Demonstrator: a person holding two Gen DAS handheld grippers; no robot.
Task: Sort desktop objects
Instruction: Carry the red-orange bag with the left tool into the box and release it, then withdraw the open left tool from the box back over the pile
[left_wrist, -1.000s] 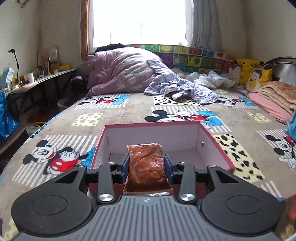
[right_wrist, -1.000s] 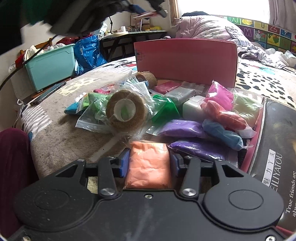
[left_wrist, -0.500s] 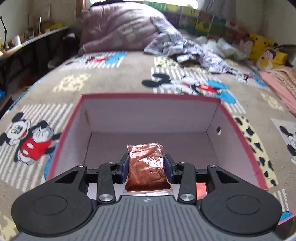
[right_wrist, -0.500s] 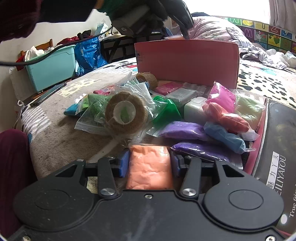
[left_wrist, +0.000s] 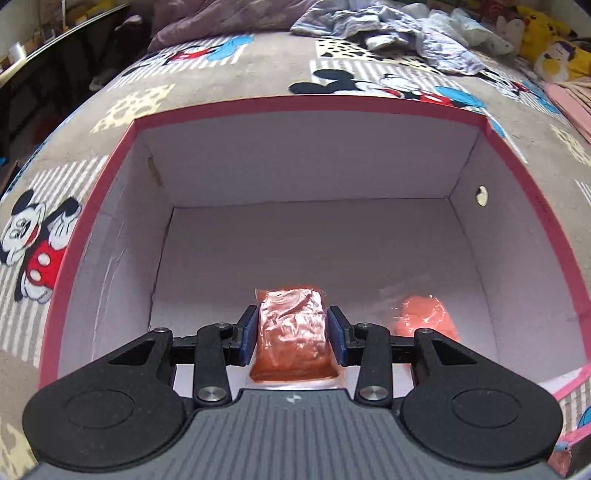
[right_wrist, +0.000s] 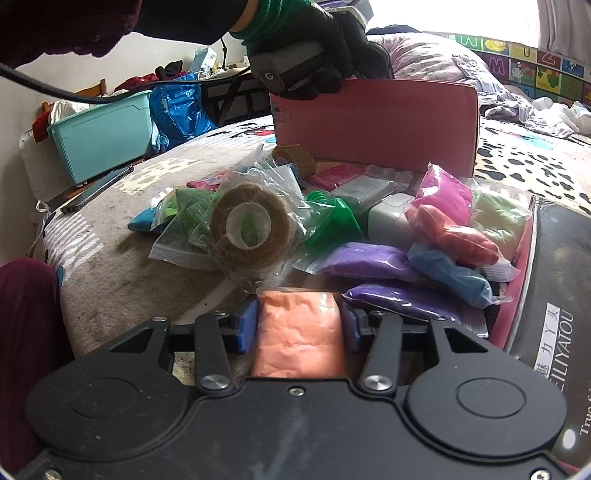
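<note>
— Looking over the bedspread (left_wrist: 258, 77), what takes up most of your left view?

— The pink box (left_wrist: 295, 105), sitting on the cartoon-print cover. My left gripper (left_wrist: 291, 334) points down into it, its jaws opening, with the dark orange packet (left_wrist: 291, 332) between the blue pads and low over the box floor. Another orange packet (left_wrist: 428, 317) lies on the floor just right of it.

— And on your right?

— The same box stands behind a heap of bagged goods: a burlap roll in a clear bag (right_wrist: 249, 230), purple packets (right_wrist: 369, 260), a red one (right_wrist: 454, 232) and a blue one (right_wrist: 450, 275). My gloved left hand (right_wrist: 295, 40) reaches over the box's rim.

— What has the right one got?

— My right gripper (right_wrist: 299, 330) is clamped narrowly on a pale orange packet (right_wrist: 299, 332), at the near edge of the heap.
</note>
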